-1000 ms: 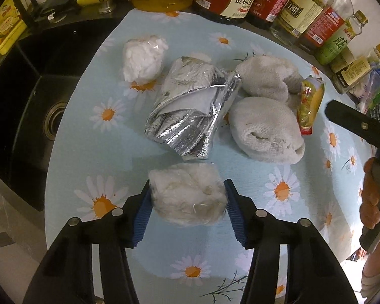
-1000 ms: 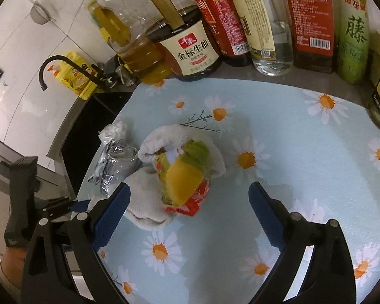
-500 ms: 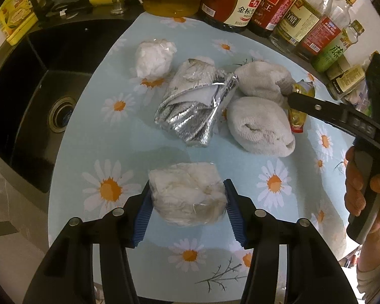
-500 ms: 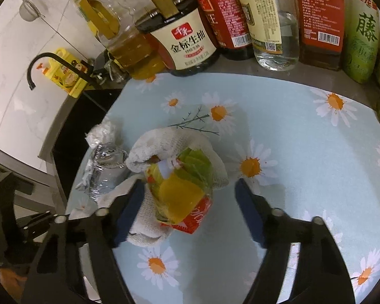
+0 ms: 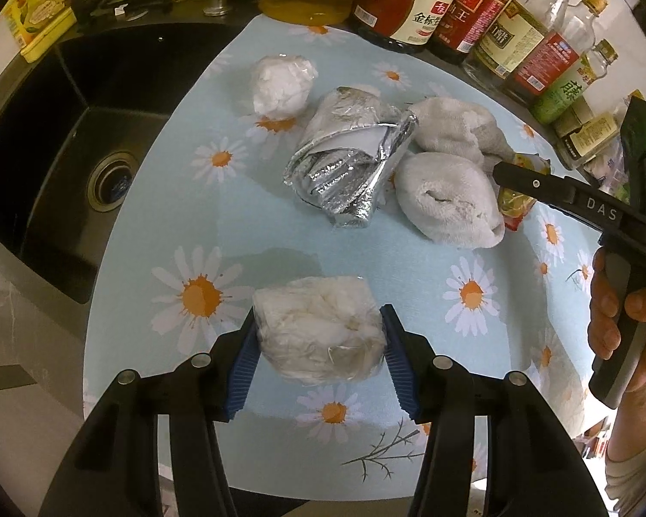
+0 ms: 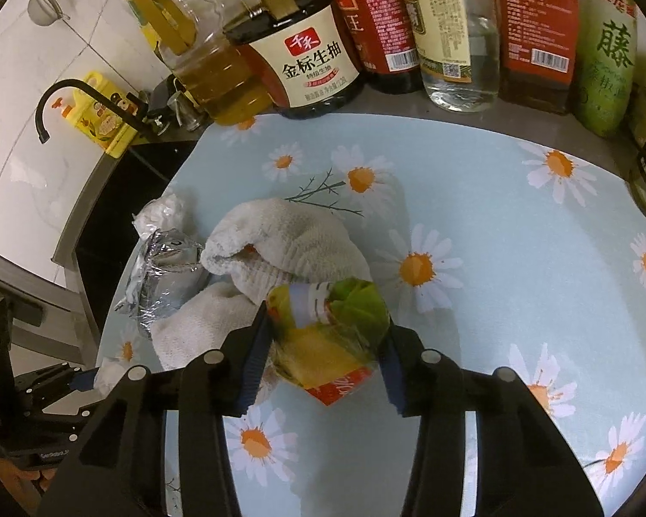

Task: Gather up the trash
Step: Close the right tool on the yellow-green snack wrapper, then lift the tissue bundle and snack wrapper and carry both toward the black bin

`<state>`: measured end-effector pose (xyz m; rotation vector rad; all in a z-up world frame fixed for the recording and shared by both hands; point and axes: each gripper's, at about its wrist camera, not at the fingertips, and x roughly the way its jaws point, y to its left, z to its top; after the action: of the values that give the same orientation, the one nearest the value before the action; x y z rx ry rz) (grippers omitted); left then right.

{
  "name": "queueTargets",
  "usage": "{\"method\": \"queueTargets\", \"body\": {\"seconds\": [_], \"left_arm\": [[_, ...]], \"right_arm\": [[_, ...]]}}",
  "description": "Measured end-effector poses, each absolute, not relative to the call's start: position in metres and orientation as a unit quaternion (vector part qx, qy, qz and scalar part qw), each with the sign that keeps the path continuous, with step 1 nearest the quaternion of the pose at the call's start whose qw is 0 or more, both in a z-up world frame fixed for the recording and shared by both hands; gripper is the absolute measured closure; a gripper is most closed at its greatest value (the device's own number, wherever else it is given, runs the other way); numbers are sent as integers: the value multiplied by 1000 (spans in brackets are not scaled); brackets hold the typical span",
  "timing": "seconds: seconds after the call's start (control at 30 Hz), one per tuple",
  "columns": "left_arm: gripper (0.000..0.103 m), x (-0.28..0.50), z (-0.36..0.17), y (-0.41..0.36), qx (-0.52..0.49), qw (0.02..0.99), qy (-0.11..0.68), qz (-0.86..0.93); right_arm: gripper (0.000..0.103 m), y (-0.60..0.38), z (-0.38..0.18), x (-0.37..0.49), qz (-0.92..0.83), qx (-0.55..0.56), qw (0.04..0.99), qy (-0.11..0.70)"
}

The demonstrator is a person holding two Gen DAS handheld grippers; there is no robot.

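plastic wad (image 5: pixel 318 329) clamped between left gripper (image 5: pixel 318 362)

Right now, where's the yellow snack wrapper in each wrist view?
Left wrist: snack wrapper at right of centre, mostly hidden behind the right tongs' finger, beside the lower towel.
Right wrist: snack wrapper at lower centre, clamped between the tongs' blue pads.
Shared landmark: foil bag, left of the towels in both.

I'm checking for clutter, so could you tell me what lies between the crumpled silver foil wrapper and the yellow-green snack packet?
Two rolled off-white towels, seen in both wrist views.
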<state>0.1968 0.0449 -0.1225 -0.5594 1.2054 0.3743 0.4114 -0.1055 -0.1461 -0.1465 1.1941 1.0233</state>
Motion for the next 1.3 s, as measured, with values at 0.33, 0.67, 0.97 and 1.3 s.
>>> {"method": "queueTargets", "body": {"seconds": [0.33, 0.67, 0.97, 1.3], "left_arm": [[51, 189, -118, 40, -245, 783, 554, 142], [51, 167, -117, 35, -232, 794, 554, 95], [51, 134, -111, 31, -232, 803, 546, 58], [52, 85, -107, 22, -222, 812, 540, 19]], "right_arm": [[57, -129, -138, 391, 448, -40, 704, 549], [57, -148, -133, 345, 424, -27, 713, 558], [57, -154, -134, 287, 411, -28, 714, 566], [57, -162, -132, 219, 415, -14, 708, 571]]}}
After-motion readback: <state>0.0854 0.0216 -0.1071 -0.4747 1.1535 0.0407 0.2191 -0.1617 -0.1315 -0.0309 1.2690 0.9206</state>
